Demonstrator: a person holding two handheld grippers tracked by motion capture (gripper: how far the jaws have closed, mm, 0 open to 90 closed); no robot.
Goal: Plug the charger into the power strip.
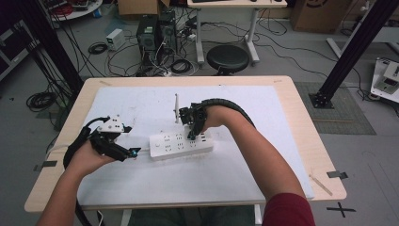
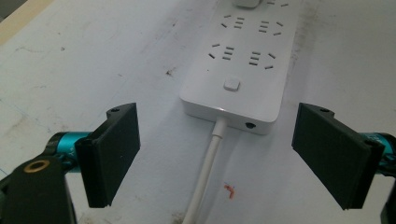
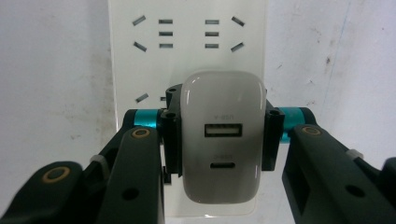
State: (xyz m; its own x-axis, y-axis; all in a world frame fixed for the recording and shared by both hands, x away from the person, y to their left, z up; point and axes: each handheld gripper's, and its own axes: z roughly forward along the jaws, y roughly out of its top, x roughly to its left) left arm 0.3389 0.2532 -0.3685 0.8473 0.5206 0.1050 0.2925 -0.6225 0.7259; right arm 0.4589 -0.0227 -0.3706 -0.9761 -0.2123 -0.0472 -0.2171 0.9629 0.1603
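A white power strip lies on the white mat in the middle of the table. The right gripper view looks down on its sockets. My right gripper is shut on a white USB charger, held right over the strip's right part; whether its pins are in a socket is hidden. My left gripper is open at the strip's left end. Its jaws stand wide apart on either side of the strip's end, its button and its white cable.
A thin white upright piece stands on the mat just behind the strip, left of my right hand. The wooden table edge rims the mat. Beyond the table are a black stool, computers and floor cables.
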